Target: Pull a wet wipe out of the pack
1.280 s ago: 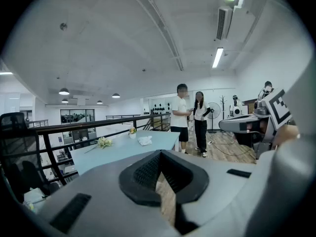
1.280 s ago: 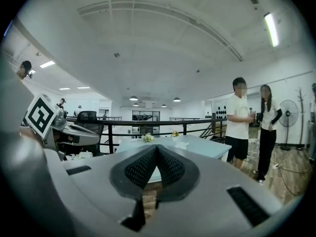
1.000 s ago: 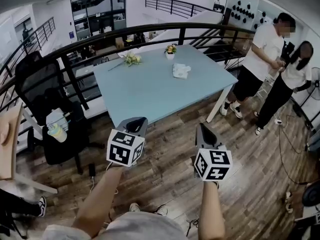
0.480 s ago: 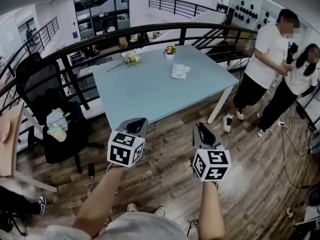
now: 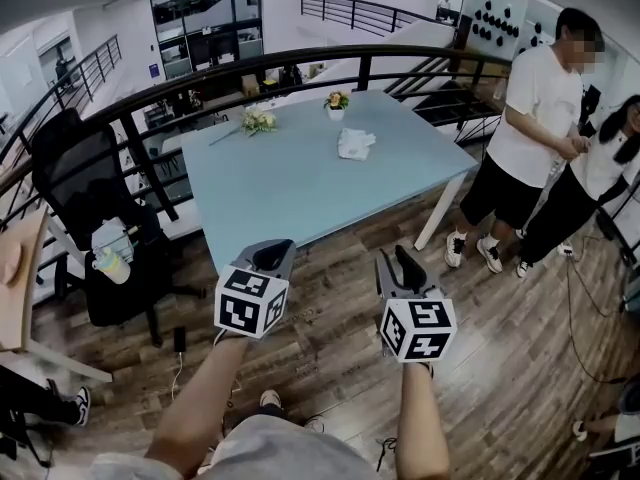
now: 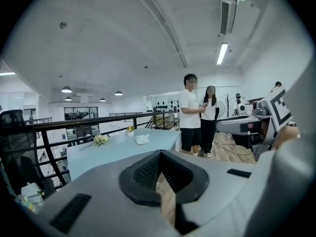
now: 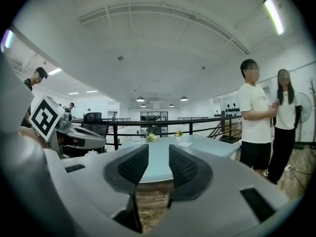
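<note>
A white wet wipe pack [image 5: 356, 144] lies on the far right part of the light blue table [image 5: 290, 188], well ahead of both grippers. It shows small in the left gripper view [image 6: 142, 139] and in the right gripper view [image 7: 184, 143]. My left gripper [image 5: 272, 256] hovers over the wooden floor short of the table's near edge, its jaws shut with nothing in them [image 6: 158, 154]. My right gripper [image 5: 393, 265] hangs beside it, and its jaws are opening, with a clear gap and nothing between the pads [image 7: 158, 164].
A bunch of flowers [image 5: 258, 120] and a small flower pot [image 5: 337, 100] stand at the table's far side. Behind the table curves a black railing [image 5: 190, 88]. At the left is a black office chair [image 5: 85, 188]. Two people [image 5: 530, 118] stand at the right.
Both grippers have come a little nearer the table. The right gripper's jaws, shut before, now stand apart. The two people at the right have shifted slightly.
</note>
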A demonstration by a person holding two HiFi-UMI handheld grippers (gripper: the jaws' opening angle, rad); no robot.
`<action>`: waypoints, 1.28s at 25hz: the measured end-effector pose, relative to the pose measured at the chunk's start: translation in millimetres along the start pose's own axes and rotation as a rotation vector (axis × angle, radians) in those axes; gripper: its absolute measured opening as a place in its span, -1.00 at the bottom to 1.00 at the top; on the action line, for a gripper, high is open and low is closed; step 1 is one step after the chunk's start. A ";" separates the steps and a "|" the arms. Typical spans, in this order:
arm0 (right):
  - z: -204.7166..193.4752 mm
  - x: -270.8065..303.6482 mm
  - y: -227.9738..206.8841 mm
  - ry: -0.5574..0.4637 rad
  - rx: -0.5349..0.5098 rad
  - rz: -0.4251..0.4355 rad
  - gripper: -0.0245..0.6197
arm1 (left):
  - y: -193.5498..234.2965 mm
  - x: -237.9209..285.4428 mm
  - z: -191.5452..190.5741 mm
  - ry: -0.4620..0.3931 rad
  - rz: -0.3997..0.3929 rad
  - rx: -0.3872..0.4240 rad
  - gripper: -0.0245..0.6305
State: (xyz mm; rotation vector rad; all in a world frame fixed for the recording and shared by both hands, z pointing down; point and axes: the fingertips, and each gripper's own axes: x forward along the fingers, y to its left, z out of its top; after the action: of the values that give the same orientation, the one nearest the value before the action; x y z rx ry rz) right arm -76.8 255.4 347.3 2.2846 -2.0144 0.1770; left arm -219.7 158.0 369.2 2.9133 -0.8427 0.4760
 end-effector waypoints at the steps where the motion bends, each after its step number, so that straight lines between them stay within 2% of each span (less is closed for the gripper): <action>1: -0.7 1.2 -1.9 0.001 0.001 0.001 -0.57 | -0.2 2.0 -0.1 0.001 0.002 0.001 -0.94; 14: -8.9 34.9 -28.6 0.022 0.007 -0.005 -0.23 | 12.9 45.7 1.3 0.001 0.012 0.001 -0.94; 21: -12.4 80.0 -52.8 0.031 0.007 -0.025 -0.20 | 35.8 93.5 5.1 0.007 0.012 0.005 -0.94; 32: -2.9 184.8 -80.9 0.054 0.016 -0.037 -0.20 | 99.6 179.5 27.2 0.018 0.003 -0.004 -0.94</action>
State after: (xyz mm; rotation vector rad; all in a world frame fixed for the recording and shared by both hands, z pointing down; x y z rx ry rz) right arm 26.2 84.6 377.9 2.2984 -1.9503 0.2502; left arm -121.3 -21.8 398.0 2.8999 -0.8452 0.4992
